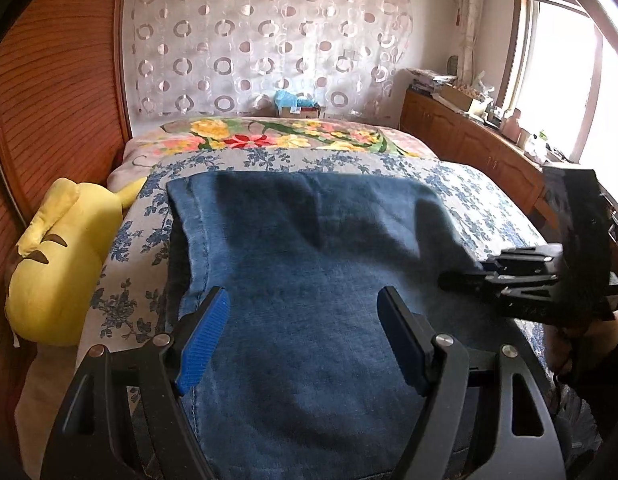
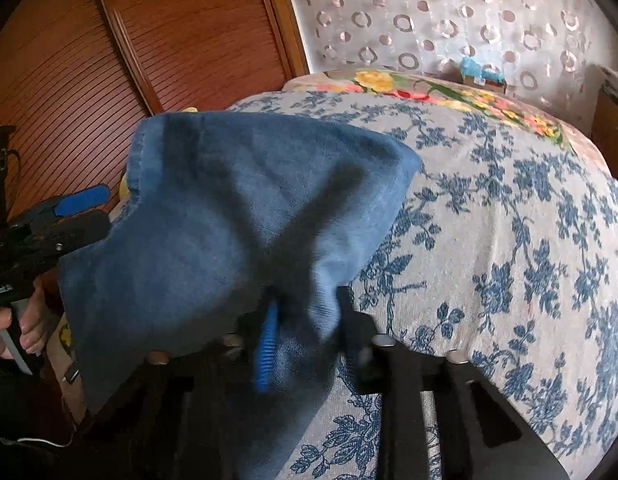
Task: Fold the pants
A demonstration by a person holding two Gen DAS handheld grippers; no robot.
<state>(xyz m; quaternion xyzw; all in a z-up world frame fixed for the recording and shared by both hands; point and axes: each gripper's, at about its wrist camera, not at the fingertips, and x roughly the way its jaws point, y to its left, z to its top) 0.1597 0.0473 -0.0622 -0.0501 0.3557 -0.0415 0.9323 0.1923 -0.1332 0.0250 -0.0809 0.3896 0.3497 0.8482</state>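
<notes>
The left tool (image 1: 303, 304) points forward and downward with its jaws spread wide; the blue ribbed pads (image 1: 203, 340) stand well apart and press on nothing. In the right wrist view it shows at the left edge, gripped from below by the person's left hand (image 2: 17, 328), whose fingers wrap its handle. The right tool (image 2: 305, 332) also tilts downward, jaws drawn close with blue cloth pinched between them, one blue pad (image 2: 267, 350) showing against the fabric. In the left wrist view it sits at the right edge, with the right hand (image 1: 577, 344) beneath it.
</notes>
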